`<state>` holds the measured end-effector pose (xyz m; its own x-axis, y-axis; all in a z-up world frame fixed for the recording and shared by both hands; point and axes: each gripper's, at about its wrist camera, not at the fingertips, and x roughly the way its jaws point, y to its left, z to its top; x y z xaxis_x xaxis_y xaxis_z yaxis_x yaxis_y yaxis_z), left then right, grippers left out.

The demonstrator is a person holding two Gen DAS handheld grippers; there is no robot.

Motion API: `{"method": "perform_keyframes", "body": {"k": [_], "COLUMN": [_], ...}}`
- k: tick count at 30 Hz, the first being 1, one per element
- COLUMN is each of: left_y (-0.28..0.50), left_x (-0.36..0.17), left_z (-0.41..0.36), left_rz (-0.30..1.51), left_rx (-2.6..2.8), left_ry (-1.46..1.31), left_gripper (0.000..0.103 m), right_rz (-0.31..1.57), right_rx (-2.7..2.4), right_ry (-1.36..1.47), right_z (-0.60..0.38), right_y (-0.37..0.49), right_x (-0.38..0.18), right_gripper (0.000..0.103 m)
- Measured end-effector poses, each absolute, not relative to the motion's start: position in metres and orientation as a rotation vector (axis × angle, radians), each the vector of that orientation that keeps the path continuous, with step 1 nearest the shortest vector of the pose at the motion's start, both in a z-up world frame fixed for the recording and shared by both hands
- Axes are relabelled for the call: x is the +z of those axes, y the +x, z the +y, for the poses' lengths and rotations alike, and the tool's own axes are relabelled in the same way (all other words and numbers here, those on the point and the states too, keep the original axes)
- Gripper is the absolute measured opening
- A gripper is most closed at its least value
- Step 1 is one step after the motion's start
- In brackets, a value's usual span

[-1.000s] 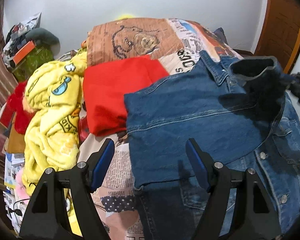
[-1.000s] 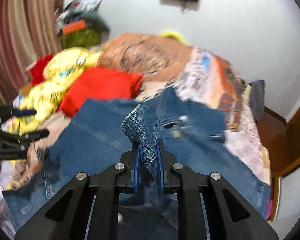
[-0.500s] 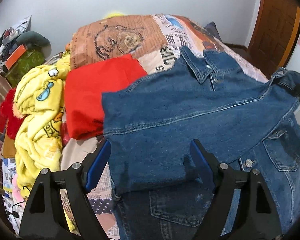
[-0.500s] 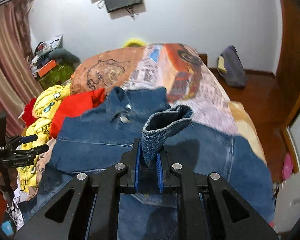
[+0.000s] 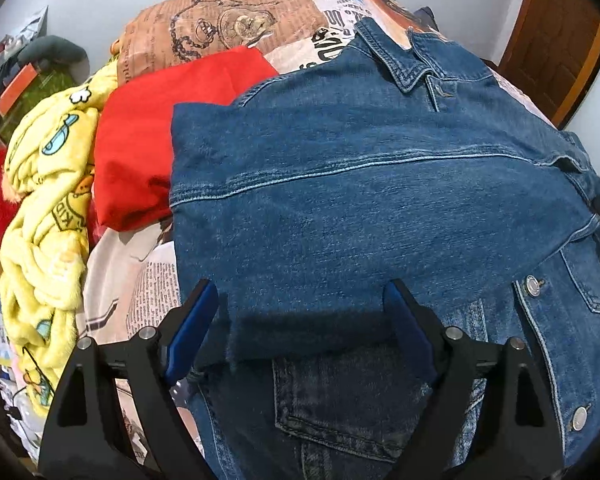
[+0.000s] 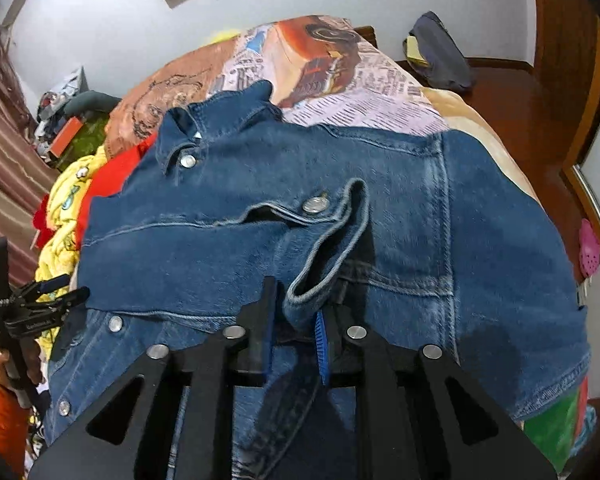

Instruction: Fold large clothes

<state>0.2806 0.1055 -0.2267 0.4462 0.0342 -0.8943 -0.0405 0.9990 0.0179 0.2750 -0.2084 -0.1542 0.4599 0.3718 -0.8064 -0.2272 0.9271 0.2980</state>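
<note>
A blue denim jacket lies front up on the bed, one sleeve folded across its chest. It also fills the right wrist view. My left gripper is open, its jaws straddling the folded sleeve's lower edge, holding nothing. My right gripper has its jaws a little apart around the sleeve cuff, which lies slack on the jacket. The left gripper also shows at the left of the right wrist view.
A red garment and a yellow cartoon blanket lie left of the jacket on the newspaper-print bedcover. A wooden door stands right. A dark bag and a pink shoe lie on the floor.
My right gripper carried the cuff across the jacket and lowered it; its jaws have parted slightly. The sleeve now lies flat. My left gripper moved closer over the jacket.
</note>
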Motion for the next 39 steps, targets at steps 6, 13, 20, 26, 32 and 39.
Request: {"method": "perform_keyframes", "body": {"k": [6,13,20,26,32,39], "left_y": [0.28,0.289,0.304,0.311,0.31,0.31], "left_x": [-0.217,-0.174,-0.137,-0.144,-0.163,-0.176], "left_z": [0.101,0.075,0.037,0.006,-0.006,-0.001], "left_rz": [1.101,0.999,0.899,0.917,0.967,1.01], "left_rx": [0.029,-0.023,-0.086,-0.138,-0.149,-0.128], "left_ry": [0.003,0.022,0.016,0.024,0.033,0.008], "left_gripper": [0.085,0.085,0.088,0.089,0.089,0.089], "right_rz": [1.05,0.982,0.945,1.053,1.092,1.079], "right_rx": [0.302,0.175,0.079,-0.004,-0.017,-0.057], "right_ry": [0.125,0.17,0.385,0.565,0.753,0.726], "right_z": [-0.223,-0.272,-0.338,-0.382,-0.409,-0.407], "right_y": [0.27,0.256,0.238,0.227,0.225,0.253], "right_x": [-0.146,-0.116,-0.112,-0.16,-0.2,-0.204], "right_gripper": [0.034,0.058,0.067,0.067,0.068,0.07]}}
